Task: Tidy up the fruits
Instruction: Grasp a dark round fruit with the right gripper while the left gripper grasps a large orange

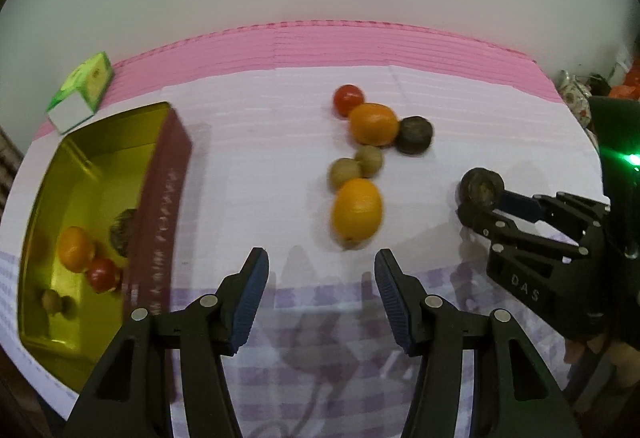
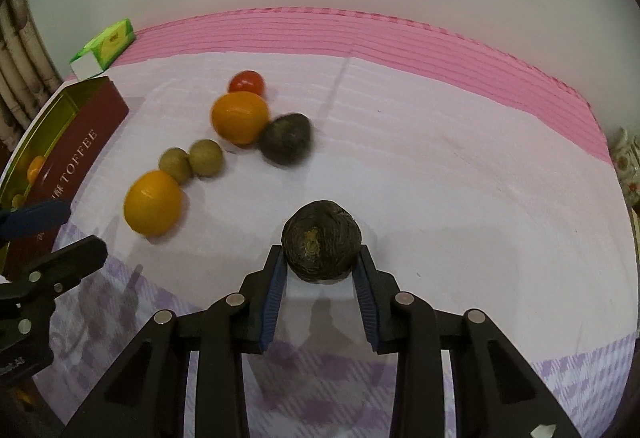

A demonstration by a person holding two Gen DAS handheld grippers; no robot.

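Observation:
My right gripper [image 2: 321,251] is shut on a dark, wrinkled round fruit [image 2: 320,238] that sits on the white cloth; in the left wrist view the same fruit [image 1: 482,185] shows at the right. My left gripper [image 1: 322,254] is open and holds nothing, just short of the nearest orange [image 1: 356,212]. Behind that orange lie two small green-brown fruits [image 1: 344,172], a second orange [image 1: 374,124], a red tomato [image 1: 348,100] and another dark fruit [image 1: 415,135]. At the left, a gold and maroon toffee tin [image 1: 160,198] holds an orange [image 1: 75,248], a tomato [image 1: 102,274] and small brownish fruits.
A green and white carton [image 1: 82,92] lies behind the tin on the pink mat [image 1: 360,42]. The mat ends at a pale wall. Patterned clutter [image 1: 576,94] sits past the table's right edge. A lilac checked cloth [image 1: 320,338] covers the near part of the table.

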